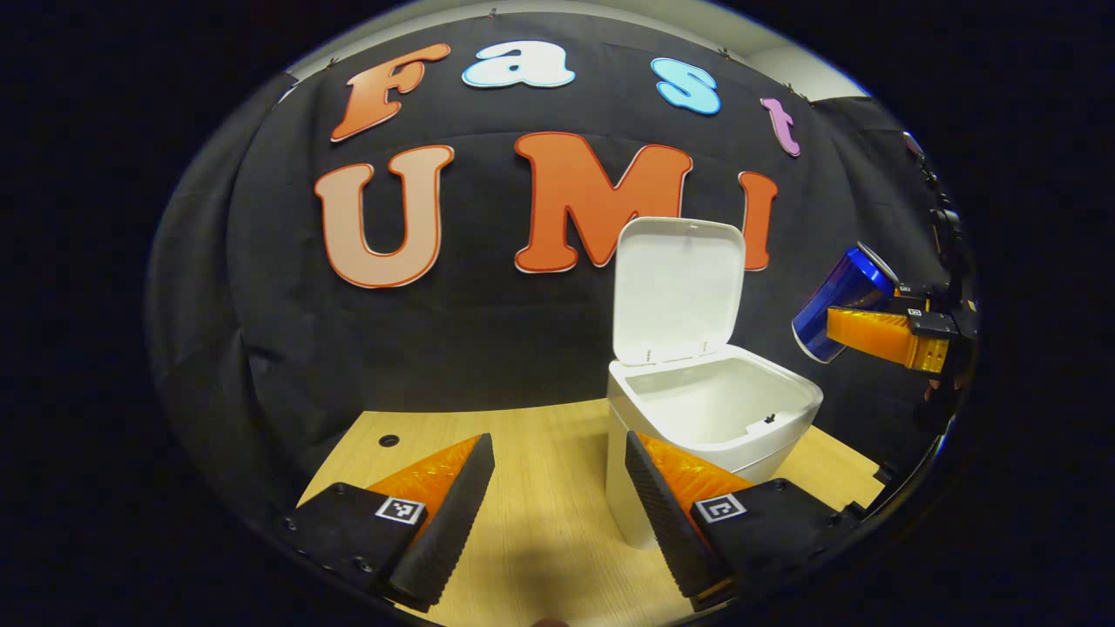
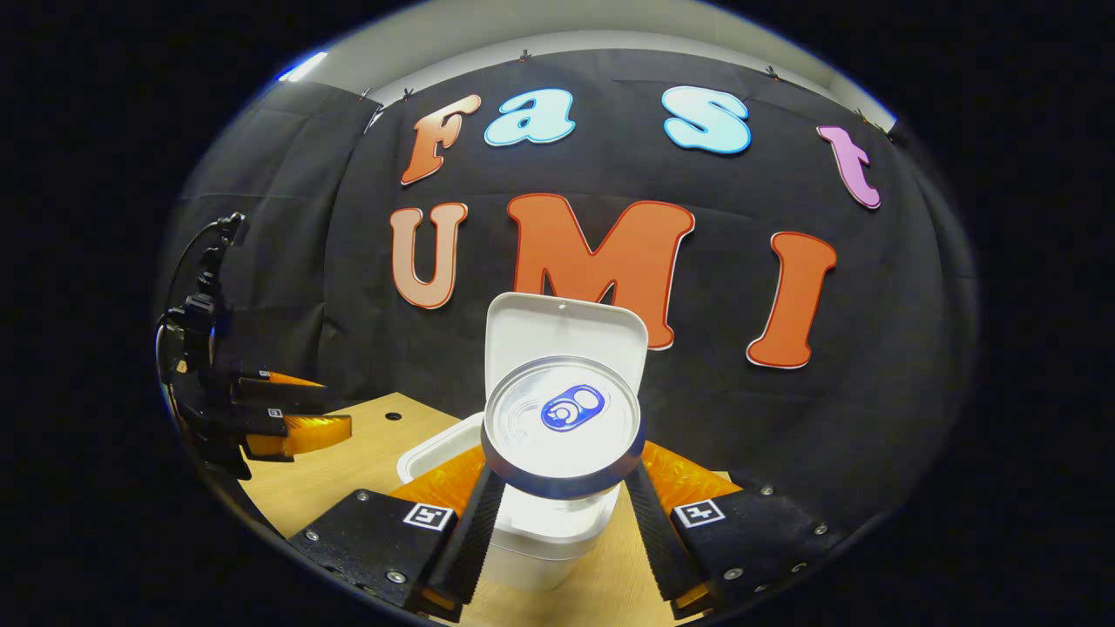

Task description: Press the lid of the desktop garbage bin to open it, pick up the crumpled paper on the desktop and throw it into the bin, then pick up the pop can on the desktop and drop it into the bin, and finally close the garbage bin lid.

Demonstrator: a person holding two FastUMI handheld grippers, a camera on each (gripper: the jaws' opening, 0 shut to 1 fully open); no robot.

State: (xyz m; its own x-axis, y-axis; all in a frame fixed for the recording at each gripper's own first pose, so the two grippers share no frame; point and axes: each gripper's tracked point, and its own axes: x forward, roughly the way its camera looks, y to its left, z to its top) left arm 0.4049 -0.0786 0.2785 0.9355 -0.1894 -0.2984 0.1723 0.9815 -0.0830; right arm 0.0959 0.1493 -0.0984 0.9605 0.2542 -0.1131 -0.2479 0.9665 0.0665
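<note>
right gripper [image 2: 562, 514]: we are seeing it clamping the pop can [image 2: 563, 427] above the bin [image 1: 710, 409]
left gripper [image 1: 557, 514]: fingers spread, gripping nothing
lid [image 1: 678, 287]: standing open

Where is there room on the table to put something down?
The bare wood of the table left of the bin, toward the small hole, is free. Right of the bin only a narrow strip shows. Above it, the right tongs hold the can.

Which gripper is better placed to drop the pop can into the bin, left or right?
Right. The right gripper already grips the pop can, held in the air beside the bin, whose lid stands open. The left gripper is open, holds nothing, and sits low over the desktop.
</note>
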